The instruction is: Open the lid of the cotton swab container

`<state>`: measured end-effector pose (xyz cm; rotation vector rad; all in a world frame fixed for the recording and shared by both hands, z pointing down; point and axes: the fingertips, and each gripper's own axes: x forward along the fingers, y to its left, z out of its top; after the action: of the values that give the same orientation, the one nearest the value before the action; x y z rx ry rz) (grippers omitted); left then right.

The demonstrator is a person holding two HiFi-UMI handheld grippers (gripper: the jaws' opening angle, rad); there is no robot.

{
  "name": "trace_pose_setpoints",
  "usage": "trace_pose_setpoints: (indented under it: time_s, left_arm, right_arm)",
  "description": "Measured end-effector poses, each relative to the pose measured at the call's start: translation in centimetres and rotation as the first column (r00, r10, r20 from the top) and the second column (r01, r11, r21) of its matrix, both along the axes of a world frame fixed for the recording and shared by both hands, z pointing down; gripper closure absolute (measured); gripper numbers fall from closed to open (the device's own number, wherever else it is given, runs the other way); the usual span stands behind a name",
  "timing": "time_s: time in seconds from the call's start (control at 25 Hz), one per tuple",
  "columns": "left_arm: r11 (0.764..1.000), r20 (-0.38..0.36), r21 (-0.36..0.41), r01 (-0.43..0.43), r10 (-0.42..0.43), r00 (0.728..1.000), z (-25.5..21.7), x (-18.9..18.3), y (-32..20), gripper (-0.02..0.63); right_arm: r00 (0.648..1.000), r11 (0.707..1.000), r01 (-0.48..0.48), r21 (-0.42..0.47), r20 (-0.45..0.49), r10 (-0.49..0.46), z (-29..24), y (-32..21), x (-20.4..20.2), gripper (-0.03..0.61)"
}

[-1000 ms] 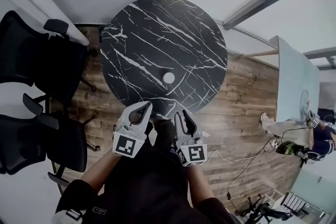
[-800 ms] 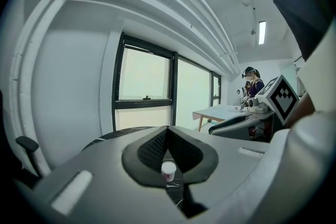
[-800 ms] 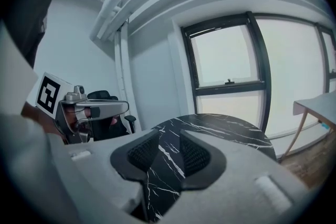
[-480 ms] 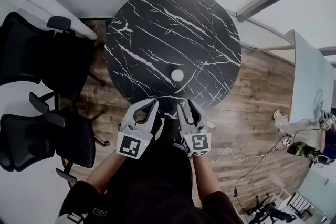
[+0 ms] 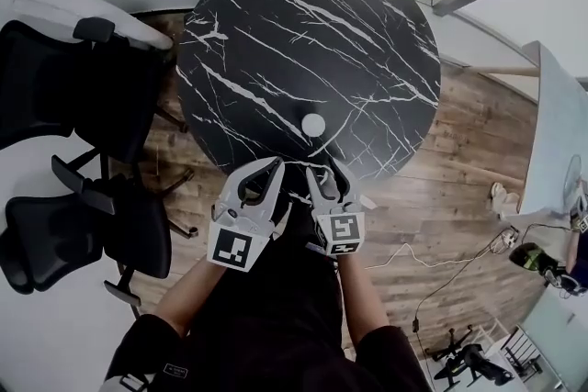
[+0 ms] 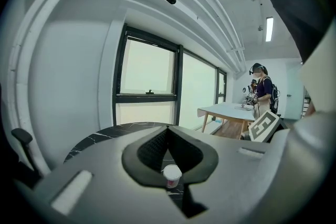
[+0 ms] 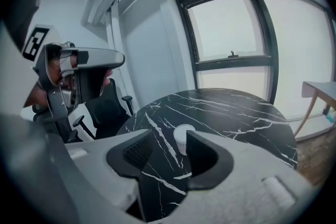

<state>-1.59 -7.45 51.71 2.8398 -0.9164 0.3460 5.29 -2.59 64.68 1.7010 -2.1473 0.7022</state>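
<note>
The right claw has just been opening its jaws, and they now stand apart with nothing pressed between them. The left claw is closed tight and empty. Compared with a second ago, both claws sit closer to the near rim of the desk and to the cotton swab container.

The desk is round, black marble with white veins, on a plank floor. Black office chairs stand to its left, a dark-framed window lies beyond it, and a person stands at a pale table farther off.

The container stands upright on the desk with its lid on, just ahead of both claws and touched by neither. From the right claw it shows through the jaw gap.
</note>
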Motion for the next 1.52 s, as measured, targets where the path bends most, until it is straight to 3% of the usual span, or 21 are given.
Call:
trace_pose_setpoints:
  time_s: [0.12,0.92,1.52]
  left_arm:
    - [0.999,0.016,-0.04,0.029,-0.028,0.999,1.1,0.5,-0.9,0.617]
    - [0.996,0.026,-0.07,0.06,-0.059,0.998,5.6,0.4,-1.4,0.617]
    - [0.991,0.03,-0.108,0.085,-0.082,0.996,7.4,-0.6,-1.4,0.617]
  right_arm:
    - [1.0,1.0,0.02,-0.024,-0.009,-0.021,1.8,-0.6,0.3,0.393]
    - [0.996,0.986,0.066,-0.155,-0.054,-0.075,11.0,-3.5,0.9,0.333]
    - [0.992,0.987,0.077,-0.141,-0.087,-0.09,12.1,-5.8,0.9,0.328]
